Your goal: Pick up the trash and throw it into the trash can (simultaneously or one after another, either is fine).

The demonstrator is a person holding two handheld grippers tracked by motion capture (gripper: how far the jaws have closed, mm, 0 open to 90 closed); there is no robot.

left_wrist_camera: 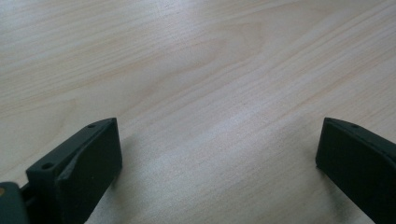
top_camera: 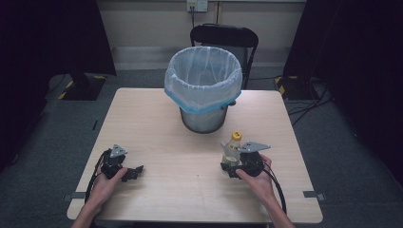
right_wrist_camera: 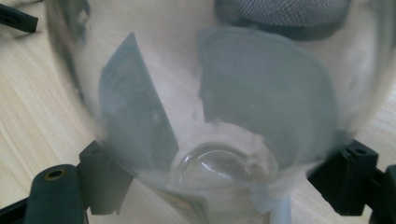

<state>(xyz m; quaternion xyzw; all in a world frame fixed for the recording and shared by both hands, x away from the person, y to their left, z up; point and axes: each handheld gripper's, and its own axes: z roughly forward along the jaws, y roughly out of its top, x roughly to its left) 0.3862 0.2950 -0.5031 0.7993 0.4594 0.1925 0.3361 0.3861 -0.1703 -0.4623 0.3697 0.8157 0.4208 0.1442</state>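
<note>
Bottle [top_camera: 231, 151] label unreadable, clamped in right gripper [top_camera: 234, 166].

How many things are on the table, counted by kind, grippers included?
Grippers: 2, left gripper and right gripper
Clear bottle with yellow cap: 1
Metal bin with a bag liner: 1
Total: 4

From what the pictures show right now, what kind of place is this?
Probably a lab or studio set up for recording, not a home: a bare wooden table with dark curtains on both sides, cables on the grey floor, and a lined bin as a prop.
</note>
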